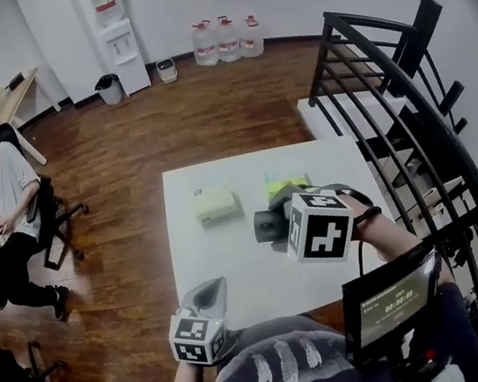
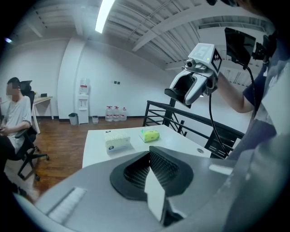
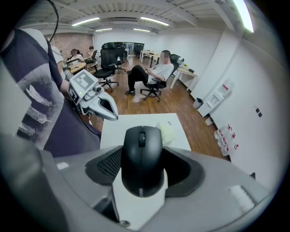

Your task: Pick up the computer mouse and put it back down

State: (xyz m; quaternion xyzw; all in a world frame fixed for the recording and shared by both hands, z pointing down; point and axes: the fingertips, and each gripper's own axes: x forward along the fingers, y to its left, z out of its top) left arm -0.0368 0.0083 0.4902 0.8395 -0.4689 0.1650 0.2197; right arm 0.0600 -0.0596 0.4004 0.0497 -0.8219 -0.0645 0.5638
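Observation:
A black computer mouse (image 3: 142, 158) sits clamped between the jaws of my right gripper (image 1: 273, 225), its scroll wheel pointing away from the camera. The pads press on both of its sides. The mouse hangs in the air above the white table (image 1: 232, 262), and the left gripper view shows it raised high (image 2: 182, 87). My left gripper (image 1: 212, 295) rests low at the table's near edge, jaws shut with nothing between them; its dark pads (image 2: 136, 171) meet in a line.
A white tissue pack (image 1: 214, 204) and a green pack (image 1: 284, 185) lie on the table's far half. A black stair railing (image 1: 403, 99) runs along the right. A seated person (image 1: 6, 211) is at the far left, with water bottles (image 1: 225, 40) by the back wall.

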